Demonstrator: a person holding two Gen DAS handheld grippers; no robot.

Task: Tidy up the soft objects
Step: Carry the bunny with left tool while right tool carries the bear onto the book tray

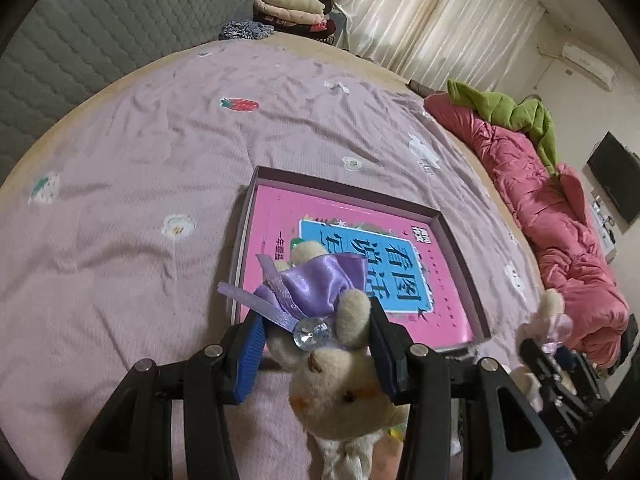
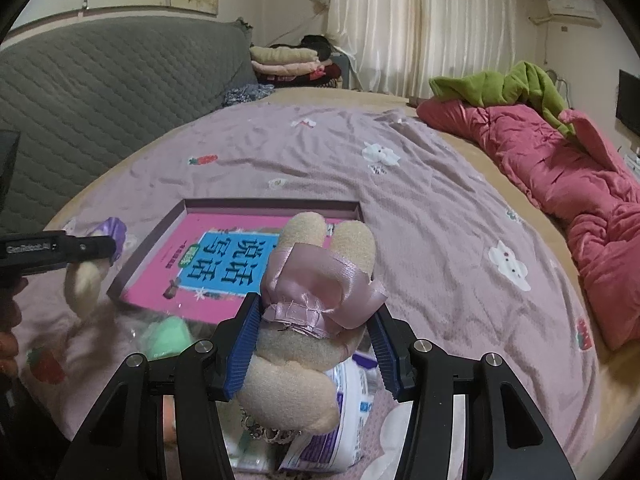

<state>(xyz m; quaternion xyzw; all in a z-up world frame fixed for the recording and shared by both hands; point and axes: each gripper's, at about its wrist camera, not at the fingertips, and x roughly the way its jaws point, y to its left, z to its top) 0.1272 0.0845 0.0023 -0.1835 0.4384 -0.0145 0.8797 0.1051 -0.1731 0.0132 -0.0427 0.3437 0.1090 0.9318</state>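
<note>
My left gripper is shut on a beige plush rabbit with a purple satin bow and a clear gem, held above the bed near the front edge of a shallow box that has a pink book in it. My right gripper is shut on a second beige plush rabbit with a pink satin bow, held just in front of the same box. The right gripper and its rabbit show at the right of the left wrist view. The left gripper shows at the left of the right wrist view.
A lilac bedspread with printed strawberries and clouds covers the bed. A rumpled pink quilt with a green blanket lies along the right side. Folded clothes are stacked at the far end beside a grey quilted headboard. Plastic packets and a green soft item lie under my right gripper.
</note>
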